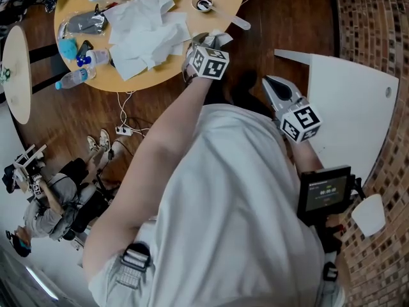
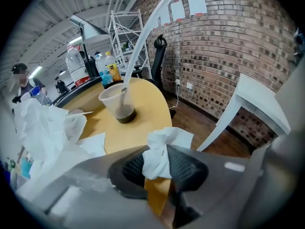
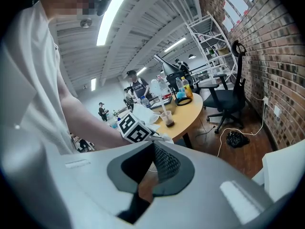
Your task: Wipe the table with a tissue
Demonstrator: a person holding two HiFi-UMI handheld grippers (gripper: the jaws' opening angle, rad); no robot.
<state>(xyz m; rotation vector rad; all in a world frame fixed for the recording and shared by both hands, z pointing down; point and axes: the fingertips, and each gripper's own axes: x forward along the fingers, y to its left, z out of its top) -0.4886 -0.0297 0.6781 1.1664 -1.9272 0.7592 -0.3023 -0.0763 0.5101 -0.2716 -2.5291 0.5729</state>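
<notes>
Gripping a tissue (image 2: pixel 164 140) in the left gripper (image 2: pixel 158 157), pads pinched tight on the wad, at the 5 o'clock edge of the table (image 1: pixel 163 78). Keeping the right gripper (image 3: pixel 152 151) off the table, at 4 o'clock from the left, jaws drawn together on nothing. Early going, by the look of it: pickup done, wiping apparently not begun. Left to do, seemingly: sweeping the bare top between the tissue pile (image 1: pixel 144 34) at 9 o'clock and the cup (image 1: pixel 202 4) at 12.
</notes>
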